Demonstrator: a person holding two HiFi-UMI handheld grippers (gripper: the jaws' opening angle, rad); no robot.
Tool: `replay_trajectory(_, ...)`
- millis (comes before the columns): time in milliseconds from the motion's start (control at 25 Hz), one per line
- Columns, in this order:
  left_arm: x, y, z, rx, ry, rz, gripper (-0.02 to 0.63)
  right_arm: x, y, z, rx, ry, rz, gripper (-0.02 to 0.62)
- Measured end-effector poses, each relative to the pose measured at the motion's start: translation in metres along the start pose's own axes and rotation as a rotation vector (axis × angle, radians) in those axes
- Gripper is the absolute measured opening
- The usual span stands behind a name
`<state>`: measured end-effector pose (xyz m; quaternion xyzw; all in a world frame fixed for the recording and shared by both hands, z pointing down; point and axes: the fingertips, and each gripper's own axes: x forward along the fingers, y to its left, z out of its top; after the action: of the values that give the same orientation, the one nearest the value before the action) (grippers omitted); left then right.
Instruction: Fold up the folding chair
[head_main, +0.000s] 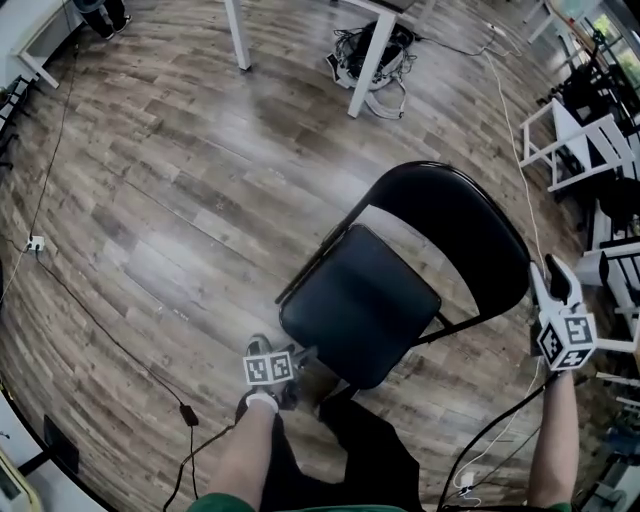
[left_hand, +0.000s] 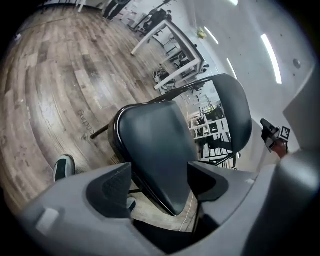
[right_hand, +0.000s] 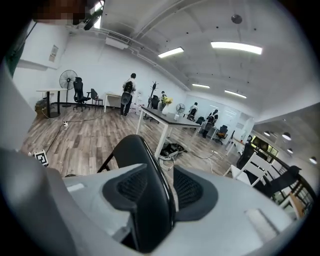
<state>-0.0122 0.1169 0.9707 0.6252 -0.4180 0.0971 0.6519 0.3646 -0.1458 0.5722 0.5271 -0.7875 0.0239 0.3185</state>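
Observation:
A black folding chair stands unfolded on the wood floor, its seat (head_main: 360, 300) toward me and its backrest (head_main: 460, 220) beyond. My left gripper (head_main: 300, 358) is at the seat's near left corner. In the left gripper view its jaws (left_hand: 160, 172) stand wide apart, with the seat's front edge (left_hand: 155, 145) between them and clear of both pads. My right gripper (head_main: 548, 285) is at the backrest's right edge. In the right gripper view (right_hand: 160, 185) the backrest's rim (right_hand: 140, 155) runs between the pads, which do not clamp it.
White table legs (head_main: 370, 60) and a bag with tangled cables (head_main: 375, 55) lie beyond the chair. White chairs (head_main: 580, 140) stand at the right. A black cable (head_main: 100, 320) crosses the floor at the left. The person's shoe (left_hand: 62, 167) is beside the seat.

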Motion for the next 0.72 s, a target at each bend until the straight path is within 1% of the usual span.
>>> replay_trajectory(120, 0.022, 0.024, -0.004, -0.045, 0.005, -0.029, 0.377, 0.006, -0.013, 0.000, 0.020, -0.026, -0.002, 0.197)
replay_trajectory(240, 0.043, 0.037, -0.005, -0.086, 0.017, -0.081, 0.401, 0.018, -0.024, 0.002, 0.076, -0.066, 0.005, 0.232)
replay_trajectory(320, 0.053, 0.039, -0.006, -0.113, 0.026, -0.130, 0.411, 0.025, -0.024, 0.004, 0.107, -0.081, 0.022, 0.250)
replay_trajectory(400, 0.061, 0.040, -0.007, -0.131, 0.031, -0.169, 0.420, 0.034, -0.019, 0.005, 0.109, -0.076, 0.057, 0.273)
replay_trajectory(480, 0.068, 0.041, -0.007, -0.149, 0.029, -0.198, 0.430, 0.044, -0.011, 0.000, 0.085, -0.041, 0.107, 0.282)
replay_trajectory(600, 0.076, 0.038, -0.010, -0.165, 0.030, -0.238, 0.433, 0.061, 0.001, -0.013, 0.026, 0.043, 0.165, 0.282)
replay_trajectory(720, 0.082, 0.036, -0.009, -0.200, 0.012, -0.249, 0.433, 0.076, 0.004, -0.023, 0.008, 0.121, 0.204, 0.284)
